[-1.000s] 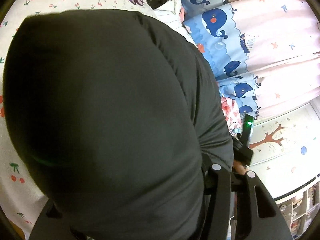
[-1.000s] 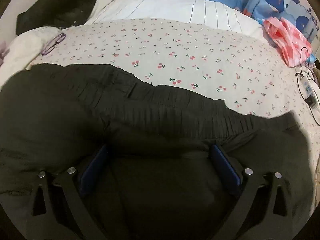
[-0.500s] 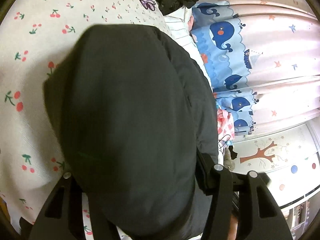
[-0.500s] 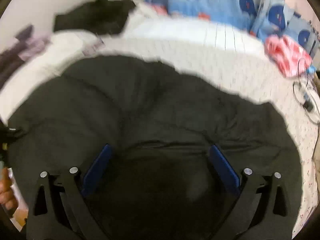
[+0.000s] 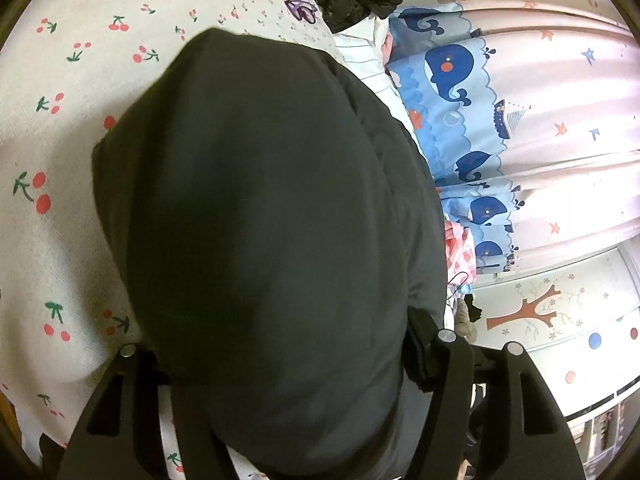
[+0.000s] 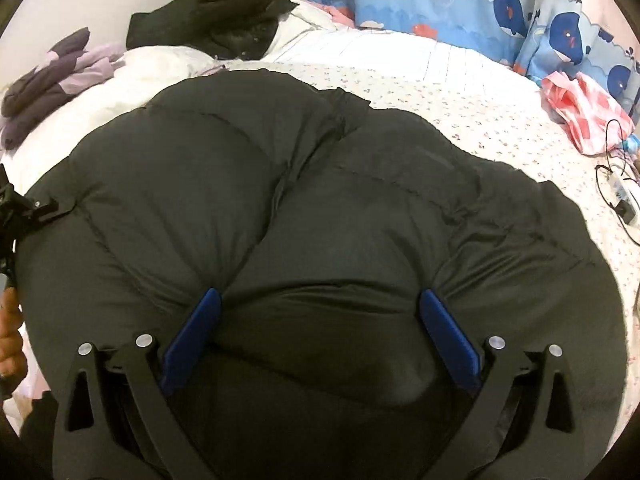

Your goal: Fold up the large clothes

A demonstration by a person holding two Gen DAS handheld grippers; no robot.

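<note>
My right claw point(image 6: 320, 332) clenched on a puffy fold of the black down jacket point(image 6: 340, 208) heaped on the cherry-print bed point(image 6: 480, 120), my left claw point(image 5: 280, 360) opening, jacket bulging between its fingers, whale-print curtain point(image 5: 460, 80) far right.

Left gripper point(image 5: 280, 360) jaws are opening around the black jacket point(image 5: 272, 220); right gripper point(image 6: 320, 328) jaws clamp a jacket fold.
</note>
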